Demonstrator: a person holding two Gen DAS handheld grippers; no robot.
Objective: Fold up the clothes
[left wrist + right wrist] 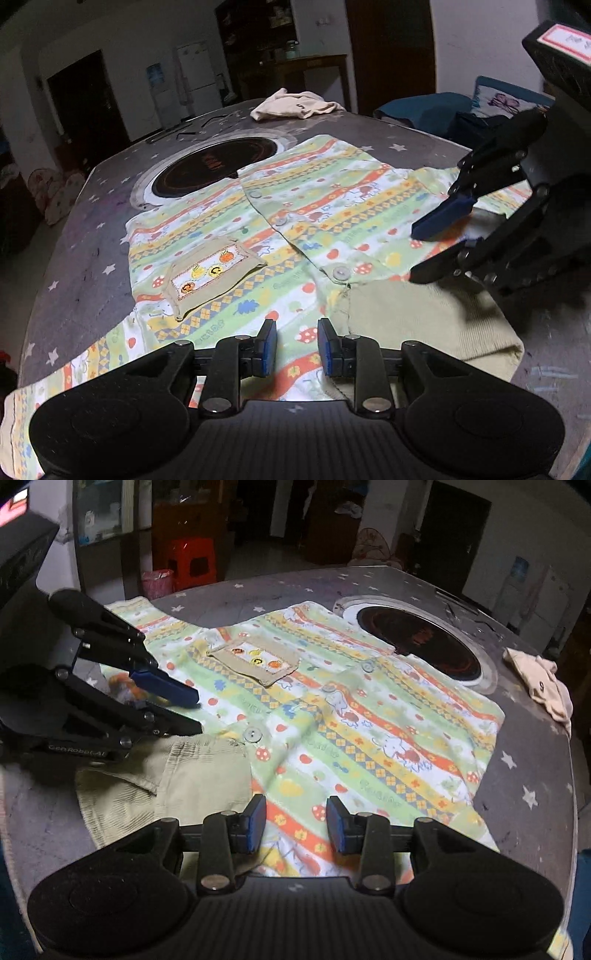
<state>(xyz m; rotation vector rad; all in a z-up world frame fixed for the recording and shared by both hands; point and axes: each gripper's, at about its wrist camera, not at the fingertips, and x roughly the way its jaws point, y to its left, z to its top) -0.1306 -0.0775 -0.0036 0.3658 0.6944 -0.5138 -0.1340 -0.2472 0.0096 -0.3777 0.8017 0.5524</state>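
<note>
A child's shirt with green, yellow and orange bands is lying spread flat across the middle of both views, on a grey table dotted with white stars. Its khaki pocket is showing left of centre in the left wrist view, and its buttons are running down the middle. The ribbed khaki collar is sitting at the lower right of that view and at the lower left of the right wrist view.

The left gripper is hanging low at the bottom centre of its own frame, its blue pads standing apart over the shirt with nothing between them. The right gripper is doing the same at the bottom centre of its frame, fingers apart over striped cloth. Each is also showing at the side of the other's view, jaws parted above the shirt's edge near the collar; whether they are touching the cloth cannot be told.

A round dark burner is sitting in the table beyond the shirt, partly under its far edge. A crumpled cream garment is lying well apart, at the upper centre of the left view and far right of the right view.
</note>
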